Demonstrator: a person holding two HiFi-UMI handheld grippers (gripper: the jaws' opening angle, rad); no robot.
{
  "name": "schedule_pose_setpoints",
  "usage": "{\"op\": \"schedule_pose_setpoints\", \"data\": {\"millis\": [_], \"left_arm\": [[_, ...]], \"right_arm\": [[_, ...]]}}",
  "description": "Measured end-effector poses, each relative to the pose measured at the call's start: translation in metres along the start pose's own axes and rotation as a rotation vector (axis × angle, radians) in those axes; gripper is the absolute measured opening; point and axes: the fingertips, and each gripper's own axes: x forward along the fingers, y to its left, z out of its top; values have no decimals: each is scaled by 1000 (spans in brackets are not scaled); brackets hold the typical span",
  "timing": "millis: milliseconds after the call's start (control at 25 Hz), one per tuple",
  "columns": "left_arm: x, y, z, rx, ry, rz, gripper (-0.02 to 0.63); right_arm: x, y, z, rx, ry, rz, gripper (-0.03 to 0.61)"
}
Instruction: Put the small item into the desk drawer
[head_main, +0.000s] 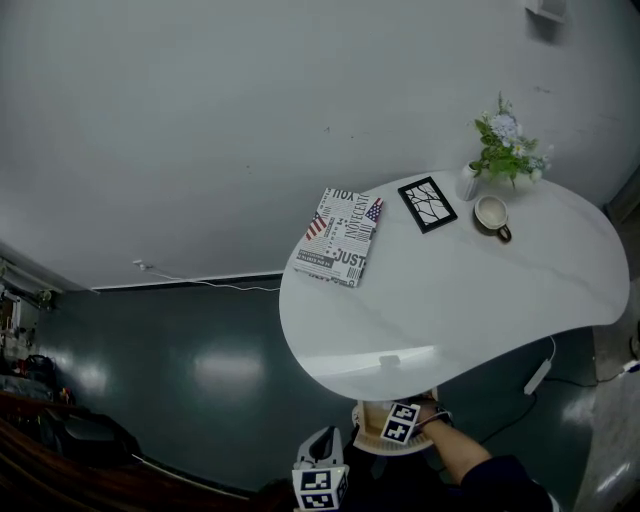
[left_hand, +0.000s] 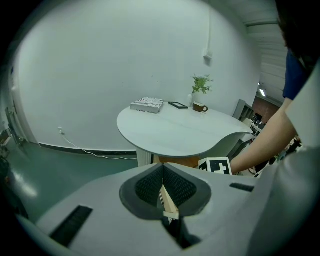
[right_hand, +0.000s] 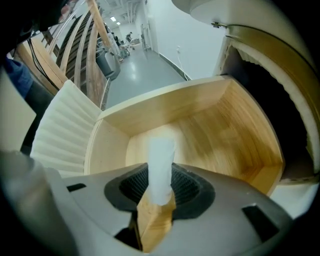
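Right gripper view: right gripper pinched small white cylinder between pads, far end projecting forward past jaw tips. Grip sat low on body, judged to keep item steady and aimed for drop. Directly ahead and below: open wooden drawer, interior bare. Item hovered over drawer floor, not yet resting there. Left gripper: pads pressed together, nothing between, idle, pointed at desk top well ahead, clear of drawer mouth. Judged: release only step outstanding.
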Motion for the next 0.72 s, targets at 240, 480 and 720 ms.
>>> {"op": "schedule_pose_setpoints", "data": {"millis": [240, 480, 720], "left_arm": [[4, -4, 1, -9, 5, 3, 5], [10, -4, -1, -9, 23, 8, 5], [7, -1, -2, -15, 32, 23, 5]], "right_arm": [[10, -3, 0, -12, 11, 13, 141], [26, -4, -2, -43, 47, 28, 141], [37, 2, -5, -66, 64, 59, 141]]}}
